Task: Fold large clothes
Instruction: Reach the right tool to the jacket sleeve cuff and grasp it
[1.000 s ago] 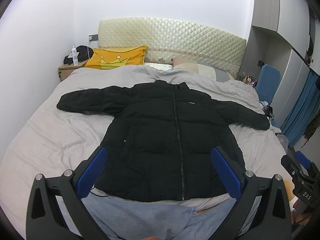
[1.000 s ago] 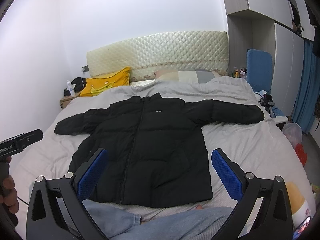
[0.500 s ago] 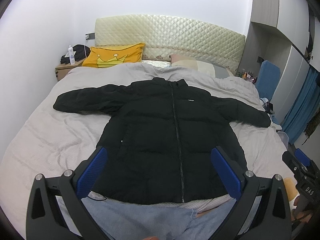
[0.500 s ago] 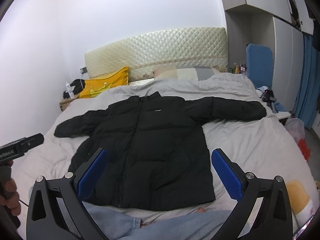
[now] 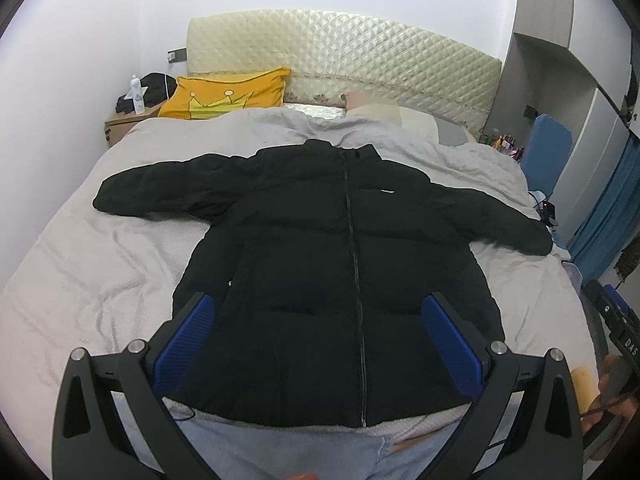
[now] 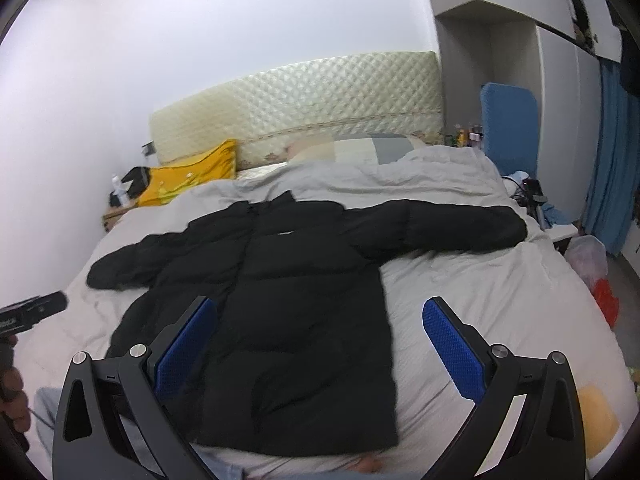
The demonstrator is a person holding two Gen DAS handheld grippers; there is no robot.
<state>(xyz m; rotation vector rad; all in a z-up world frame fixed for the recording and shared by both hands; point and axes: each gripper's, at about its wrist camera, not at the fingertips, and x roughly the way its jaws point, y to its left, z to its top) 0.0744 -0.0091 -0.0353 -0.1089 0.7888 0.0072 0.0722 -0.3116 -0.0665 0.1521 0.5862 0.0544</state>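
Puffer jacket [image 5: 328, 264], black and zipped shut, lies flat and face up across the middle of the left wrist frame, on a bed [image 5: 80, 280] covered with a wrinkled grey quilt. Its sleeves spread out to left and right, the collar points toward the quilted cream headboard [image 5: 344, 52] at the top of the frame, and the hem sits near the lower edge. The left claw [image 5: 318, 334] hangs above the lower part of the jacket with its blue pads wide apart, gripping nothing. In the right wrist frame the jacket [image 6: 288, 312] fills the centre and left, and the right claw [image 6: 320, 338] is likewise spread wide and holds nothing; its left pad overlaps the jacket body, its right pad the bare quilt. A yellow pillow [image 5: 224, 94] with a crown print rests at the upper left, next to a nightstand [image 5: 120, 126]. A blue chair back [image 6: 508, 124] stands at the upper right.
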